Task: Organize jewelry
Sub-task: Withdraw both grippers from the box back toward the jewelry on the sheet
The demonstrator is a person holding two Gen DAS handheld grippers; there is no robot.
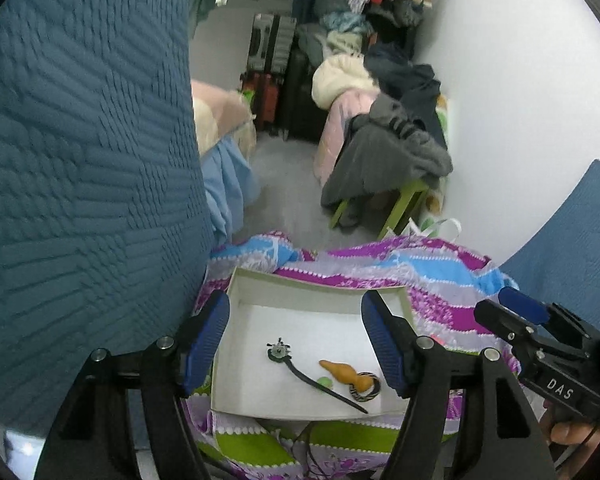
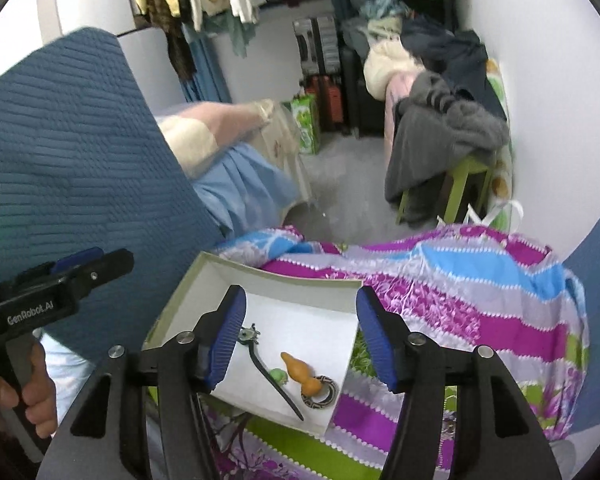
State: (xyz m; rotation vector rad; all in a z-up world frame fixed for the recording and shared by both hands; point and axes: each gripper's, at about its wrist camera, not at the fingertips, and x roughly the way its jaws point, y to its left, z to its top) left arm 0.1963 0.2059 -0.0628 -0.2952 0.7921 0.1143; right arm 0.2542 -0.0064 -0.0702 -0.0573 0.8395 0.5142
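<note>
A shallow white box (image 1: 260, 284) (image 2: 292, 280) lies on a patterned blanket. Inside it rest a black hair stick with a flower head (image 1: 296, 364) (image 2: 260, 360), an orange gourd-shaped pendant (image 1: 346, 373) (image 2: 300, 370), a small green bead (image 1: 323, 381) (image 2: 278, 376) and a dark patterned ring (image 1: 370, 390) (image 2: 324, 396). My left gripper (image 1: 296, 340) hangs above the box, open, nothing between its blue pads. My right gripper (image 2: 298, 338) is also above the box, open and empty. The right gripper (image 1: 540, 344) shows at the left wrist view's right edge; the left gripper (image 2: 60, 284) at the right wrist view's left, a hand on its grip.
The purple, blue and green blanket (image 1: 420, 272) (image 2: 460, 300) covers the surface under the box. A teal quilted cushion (image 1: 80, 160) (image 2: 60, 140) rises at the left. Beyond are a green stool draped in grey clothes (image 1: 388, 160) (image 2: 448, 140), suitcases (image 1: 268, 80) and hanging clothes.
</note>
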